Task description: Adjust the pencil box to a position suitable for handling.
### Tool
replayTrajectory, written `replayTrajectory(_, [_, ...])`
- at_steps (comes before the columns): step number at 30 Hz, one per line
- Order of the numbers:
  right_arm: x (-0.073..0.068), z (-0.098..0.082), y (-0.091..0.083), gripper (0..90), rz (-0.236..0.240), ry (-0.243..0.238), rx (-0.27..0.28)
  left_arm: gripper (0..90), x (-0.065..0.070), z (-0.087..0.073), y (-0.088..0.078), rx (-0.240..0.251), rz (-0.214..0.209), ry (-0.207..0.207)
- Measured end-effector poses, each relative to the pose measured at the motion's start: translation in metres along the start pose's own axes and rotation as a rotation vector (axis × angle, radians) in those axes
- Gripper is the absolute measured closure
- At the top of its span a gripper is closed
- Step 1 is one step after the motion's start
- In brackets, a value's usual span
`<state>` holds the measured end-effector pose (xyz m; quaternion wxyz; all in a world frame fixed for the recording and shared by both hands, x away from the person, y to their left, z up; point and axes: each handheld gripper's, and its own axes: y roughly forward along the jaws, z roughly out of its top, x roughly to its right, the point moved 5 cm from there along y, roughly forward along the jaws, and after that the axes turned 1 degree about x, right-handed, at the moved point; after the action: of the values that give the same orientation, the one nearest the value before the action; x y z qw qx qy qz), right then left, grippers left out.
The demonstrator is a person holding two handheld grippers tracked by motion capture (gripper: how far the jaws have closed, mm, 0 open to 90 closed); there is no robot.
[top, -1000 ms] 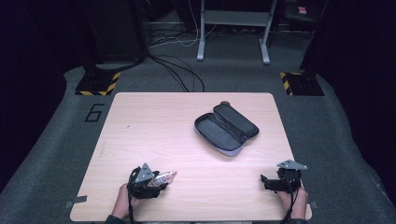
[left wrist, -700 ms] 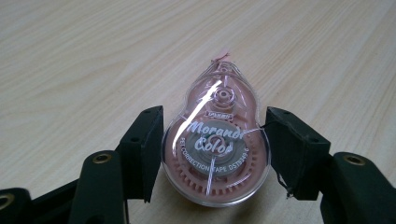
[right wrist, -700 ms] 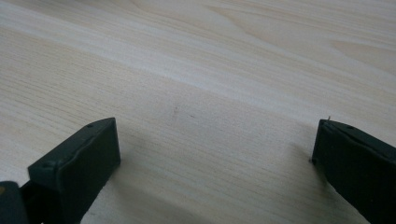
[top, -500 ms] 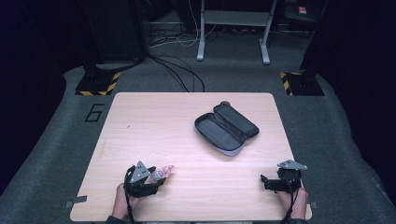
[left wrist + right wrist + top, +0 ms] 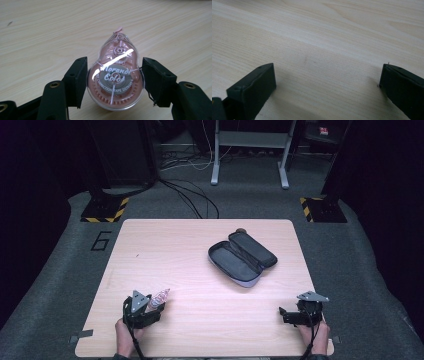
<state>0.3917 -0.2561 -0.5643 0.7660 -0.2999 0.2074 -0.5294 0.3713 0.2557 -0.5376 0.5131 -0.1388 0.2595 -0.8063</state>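
Pink correction tape [image 5: 115,78] is pinched by the left gripper [image 5: 150,307] near the table's [image 5: 200,245] front-left, nose pointed toward the open pencil case [image 5: 242,258] up and right. 2 spread jaws are seen on the idle right gripper [image 5: 290,314].

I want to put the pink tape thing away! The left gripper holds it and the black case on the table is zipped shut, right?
Not quite. The left gripper does hold the pink correction tape, but the high view shows the black case lying open on the table.
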Motion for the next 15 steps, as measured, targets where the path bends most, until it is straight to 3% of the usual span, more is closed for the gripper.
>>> replayTrajectory(5, [0.0,0.0,0.0,0.1,0.0,-0.004,0.001,39.5,-0.005,-0.007,0.004,-0.034,0.056,-0.052])
replayTrajectory(9, [0.0,0.0,0.0,0.1,0.0,-0.004,0.001,39.5,-0.009,-0.013,0.006,-0.08,0.078,-0.062])
replayTrajectory(15, [0.0,0.0,0.0,0.1,0.0,-0.004,0.001,39.3,-0.01,-0.018,0.01,-0.101,0.094,-0.063])
